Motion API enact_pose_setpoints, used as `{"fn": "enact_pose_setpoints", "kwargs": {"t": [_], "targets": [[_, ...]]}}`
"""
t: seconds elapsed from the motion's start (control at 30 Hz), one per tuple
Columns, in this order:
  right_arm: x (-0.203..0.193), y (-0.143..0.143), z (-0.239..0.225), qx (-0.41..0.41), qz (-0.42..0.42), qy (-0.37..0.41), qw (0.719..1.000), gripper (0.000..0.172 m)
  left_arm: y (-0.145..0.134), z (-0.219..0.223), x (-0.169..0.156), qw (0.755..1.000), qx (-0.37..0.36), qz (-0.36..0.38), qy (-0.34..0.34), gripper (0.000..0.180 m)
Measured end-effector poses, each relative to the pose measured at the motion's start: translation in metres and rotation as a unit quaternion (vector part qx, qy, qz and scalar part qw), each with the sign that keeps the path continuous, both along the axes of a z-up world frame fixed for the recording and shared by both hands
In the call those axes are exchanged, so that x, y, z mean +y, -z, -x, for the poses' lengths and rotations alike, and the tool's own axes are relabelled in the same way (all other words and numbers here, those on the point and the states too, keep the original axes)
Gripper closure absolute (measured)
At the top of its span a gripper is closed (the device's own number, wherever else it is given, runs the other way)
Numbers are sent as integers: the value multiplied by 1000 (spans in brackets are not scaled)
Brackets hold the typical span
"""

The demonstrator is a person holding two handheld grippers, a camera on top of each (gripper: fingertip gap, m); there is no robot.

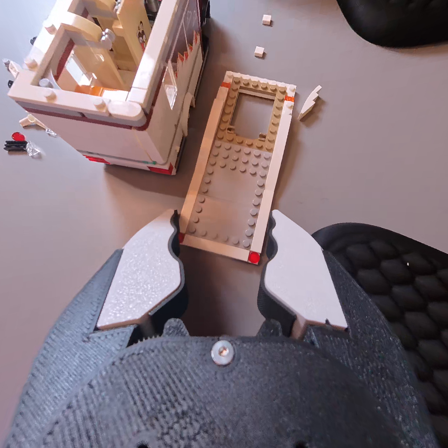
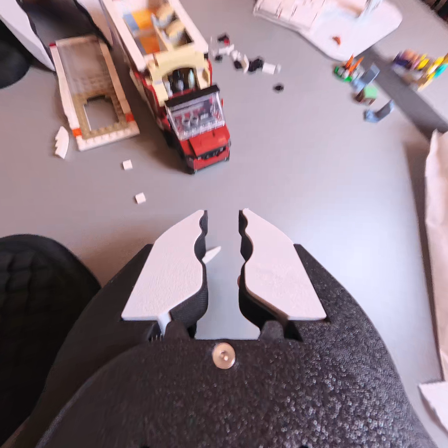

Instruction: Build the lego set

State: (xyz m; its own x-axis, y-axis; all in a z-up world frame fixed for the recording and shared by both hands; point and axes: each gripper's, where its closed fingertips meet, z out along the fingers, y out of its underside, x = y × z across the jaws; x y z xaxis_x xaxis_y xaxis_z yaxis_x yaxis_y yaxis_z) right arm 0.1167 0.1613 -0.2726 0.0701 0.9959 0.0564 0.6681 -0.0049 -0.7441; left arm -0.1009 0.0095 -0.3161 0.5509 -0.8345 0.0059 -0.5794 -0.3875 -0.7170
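A flat brick-built panel, white-edged with grey and tan studs, a rectangular hole and red corner studs, lies on the grey table. My left gripper is open and straddles its near end. The left pad is at the panel's corner, and the right pad stands just off its other edge. The panel also shows in the right wrist view. My right gripper hovers over bare table with a narrow gap and nothing between its tips. A white pointed piece lies on the table under its left finger.
A white brick-built camper body with a red cab stands beside the panel. A white jagged piece and two small white tiles lie nearby. Loose small parts, figures and papers are farther off. Black mesh chair. Spacing between my two grippers at the tips: around 30 cm. To the white pointed piece: right tips about 5 cm, left tips about 30 cm.
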Motion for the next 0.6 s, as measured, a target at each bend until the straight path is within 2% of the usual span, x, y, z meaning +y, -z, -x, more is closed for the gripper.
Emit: {"fn": "enact_pose_setpoints", "kwargs": {"t": [0.1, 0.27, 0.37, 0.6], "targets": [[-4, 17, -22, -66, 34, 7, 997, 148, 0, 0, 1, 1000, 4, 0, -4, 110], [-11, 32, -29, -103, 56, 1, 993, 149, 0, 0, 1, 1000, 4, -4, -4, 111], [-15, 37, -28, -115, 69, -6, 991, 158, -3, 2, 1, 1000, 5, -10, -3, 111], [-17, 37, -21, -111, 73, -7, 991, 167, -22, 4, 8, 999, -30, -40, -16, 113]]}}
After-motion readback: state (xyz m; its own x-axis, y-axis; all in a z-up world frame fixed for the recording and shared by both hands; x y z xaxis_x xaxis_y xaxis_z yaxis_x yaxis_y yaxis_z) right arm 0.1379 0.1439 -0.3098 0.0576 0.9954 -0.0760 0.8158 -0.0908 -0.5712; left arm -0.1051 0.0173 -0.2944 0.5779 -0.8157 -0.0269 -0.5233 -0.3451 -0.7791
